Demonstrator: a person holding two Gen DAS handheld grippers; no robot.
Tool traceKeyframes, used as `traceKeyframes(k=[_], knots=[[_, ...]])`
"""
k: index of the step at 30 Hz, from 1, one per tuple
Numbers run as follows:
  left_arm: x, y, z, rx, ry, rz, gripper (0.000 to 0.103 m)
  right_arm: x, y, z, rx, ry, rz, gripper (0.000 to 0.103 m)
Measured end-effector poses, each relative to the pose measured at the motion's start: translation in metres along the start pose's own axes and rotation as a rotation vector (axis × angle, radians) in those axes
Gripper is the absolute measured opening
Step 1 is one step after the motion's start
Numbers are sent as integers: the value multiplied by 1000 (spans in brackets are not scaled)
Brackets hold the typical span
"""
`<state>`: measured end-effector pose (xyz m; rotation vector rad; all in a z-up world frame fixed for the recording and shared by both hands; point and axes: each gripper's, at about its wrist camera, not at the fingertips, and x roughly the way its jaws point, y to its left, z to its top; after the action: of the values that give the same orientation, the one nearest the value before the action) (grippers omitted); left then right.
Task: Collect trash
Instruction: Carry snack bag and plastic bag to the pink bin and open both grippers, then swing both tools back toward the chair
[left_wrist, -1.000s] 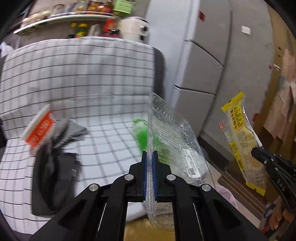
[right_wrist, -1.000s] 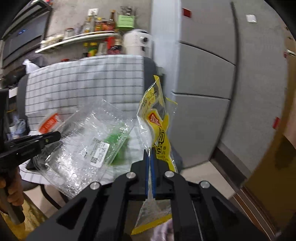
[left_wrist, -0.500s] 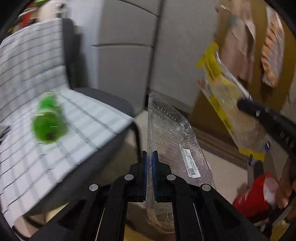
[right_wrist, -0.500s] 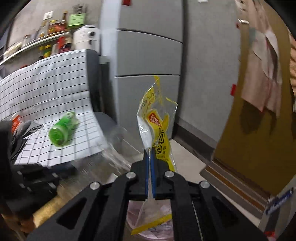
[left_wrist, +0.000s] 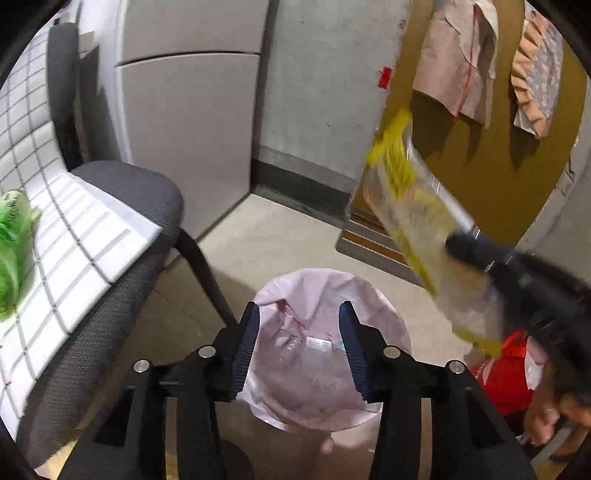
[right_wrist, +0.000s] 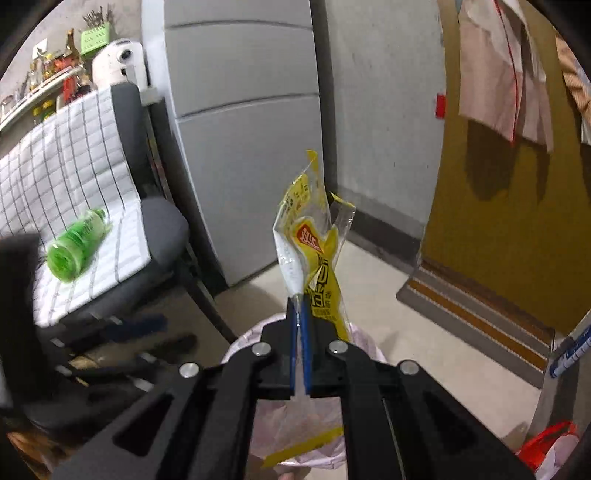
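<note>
My left gripper (left_wrist: 298, 314) is open and empty above a bin lined with a pink bag (left_wrist: 306, 291). The clear plastic tray (left_wrist: 310, 350) lies inside the bag. My right gripper (right_wrist: 298, 306) is shut on a yellow snack wrapper (right_wrist: 317, 254) and holds it over the pink bag (right_wrist: 365, 339). The wrapper also shows in the left wrist view (left_wrist: 413, 225), up and right of the bin. A green plastic bottle (right_wrist: 75, 245) lies on the chair's checked cover; it also shows in the left wrist view (left_wrist: 14, 236).
A grey chair (left_wrist: 122, 284) with a white checked cover (right_wrist: 62, 184) stands left of the bin. A grey cabinet (right_wrist: 243, 129) is behind. A red bag (left_wrist: 513, 373) lies on the floor at right. A doormat (right_wrist: 476, 321) lies before a brown door (right_wrist: 517, 203) with hanging clothes.
Both grippers swung right from the chair to above the bin. My left gripper opened and let the clear tray drop into the pink bag. The right still holds the wrapper.
</note>
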<state>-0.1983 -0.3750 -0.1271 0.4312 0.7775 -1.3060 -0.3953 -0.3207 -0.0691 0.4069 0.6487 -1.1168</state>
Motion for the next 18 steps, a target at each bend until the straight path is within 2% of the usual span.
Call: traceKeyframes(k=[2,4,6,7,8,12,18], knots=[[-8,9,0,-23,-20,23,48,12,0,-6,4,34,11,7],[-17,21,1,-56,-37,46,49,21,1,-12,11,56,4,16],[-27,32,2,-85,-53,62,49,28,1,-16,25,82,-1,30],[-31,36,1,-96,-62,71,49,30,2,-16,28,88,-8,42],[-34,40,1,-104,-69,76,49,30,3,-16,29,86,-15,44],[-51,53,0,-136,-94,102,49,22,10,-10,26,57,-15,44],[-83,59,-6,-154,-140,139,49,-6,36,11,-12,-38,22,44]])
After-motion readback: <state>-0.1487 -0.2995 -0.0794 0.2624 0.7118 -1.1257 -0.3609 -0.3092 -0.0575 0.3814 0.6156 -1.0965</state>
